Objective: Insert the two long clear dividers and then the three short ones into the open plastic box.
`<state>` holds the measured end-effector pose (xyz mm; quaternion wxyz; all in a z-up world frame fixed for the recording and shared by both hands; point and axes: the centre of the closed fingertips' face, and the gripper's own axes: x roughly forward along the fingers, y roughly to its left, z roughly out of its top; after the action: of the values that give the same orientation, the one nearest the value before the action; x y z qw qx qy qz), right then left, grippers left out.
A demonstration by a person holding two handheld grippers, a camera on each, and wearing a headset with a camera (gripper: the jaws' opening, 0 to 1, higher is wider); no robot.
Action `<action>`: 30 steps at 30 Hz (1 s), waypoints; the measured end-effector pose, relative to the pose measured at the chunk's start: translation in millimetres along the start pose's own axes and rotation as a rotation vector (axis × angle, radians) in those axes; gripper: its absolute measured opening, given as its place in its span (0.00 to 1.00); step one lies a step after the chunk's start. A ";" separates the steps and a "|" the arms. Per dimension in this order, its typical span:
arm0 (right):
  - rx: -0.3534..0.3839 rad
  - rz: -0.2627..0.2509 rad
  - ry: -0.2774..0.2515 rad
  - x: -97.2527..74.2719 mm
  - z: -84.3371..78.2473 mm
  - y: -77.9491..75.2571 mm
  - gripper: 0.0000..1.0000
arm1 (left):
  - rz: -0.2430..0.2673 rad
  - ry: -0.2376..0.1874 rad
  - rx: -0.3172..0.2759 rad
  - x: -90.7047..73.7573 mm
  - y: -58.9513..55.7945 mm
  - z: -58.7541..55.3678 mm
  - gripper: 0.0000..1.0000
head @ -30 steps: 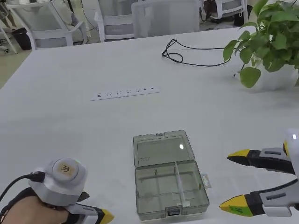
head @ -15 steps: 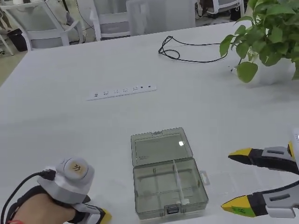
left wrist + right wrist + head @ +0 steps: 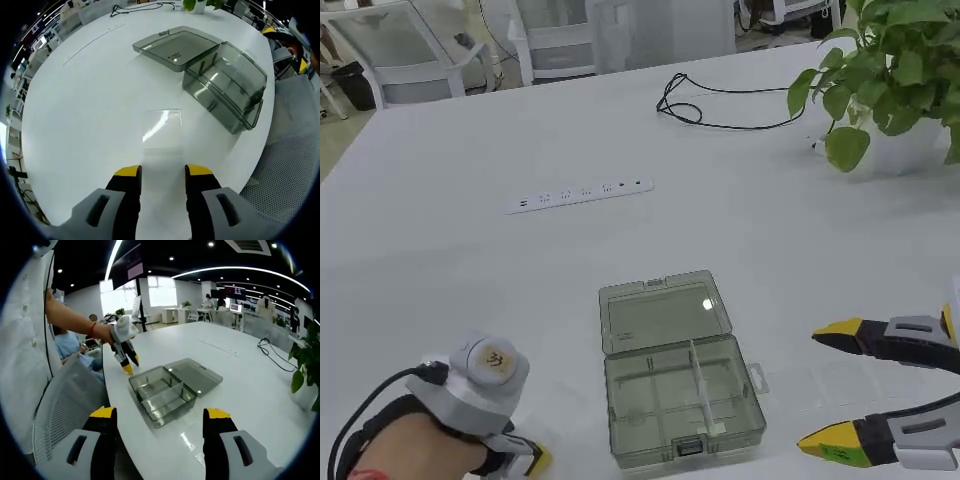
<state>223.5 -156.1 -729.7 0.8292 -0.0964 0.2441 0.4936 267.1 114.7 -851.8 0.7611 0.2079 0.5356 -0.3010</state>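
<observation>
The white bench (image 3: pixel 470 270) carries the open plastic box (image 3: pixel 640 450) at 6 o'clock in the head view, its lid lying flat toward 12. One clear divider (image 3: pixel 701 392) stands upright inside it. At 4 o'clock the right gripper (image 3: pixel 810 390) hovers with its jaws spread wide, holding nothing. At 7 o'clock the left gripper (image 3: pixel 163 172) is low, jaws parted. A loose divider (image 3: pixel 162 129) lies flat just ahead of its tips.
</observation>
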 end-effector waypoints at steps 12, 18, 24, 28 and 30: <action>-0.002 0.003 0.006 2.5 0.1 3.8 0.70 | -0.012 -0.002 -0.042 -0.5 0.4 0.3 0.31; 0.003 0.004 0.012 2.7 -0.2 7.6 0.70 | -0.033 -0.032 -0.096 -1.4 -1.7 0.5 0.31; 0.007 0.007 0.018 4.0 0.9 11.0 0.70 | -0.053 -0.059 -0.138 -4.0 -4.7 1.6 0.30; 0.006 0.008 0.020 4.7 4.6 12.8 0.70 | -0.070 -0.094 -0.177 -8.4 -7.7 3.9 0.30; 0.005 0.008 0.020 5.1 7.8 13.8 0.70 | -0.078 -0.118 -0.201 -11.6 -7.8 5.9 0.30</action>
<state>216.0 -142.3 -724.4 0.8249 -0.0982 0.2541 0.4952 262.9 108.0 -838.8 0.7960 0.0914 0.5253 -0.2866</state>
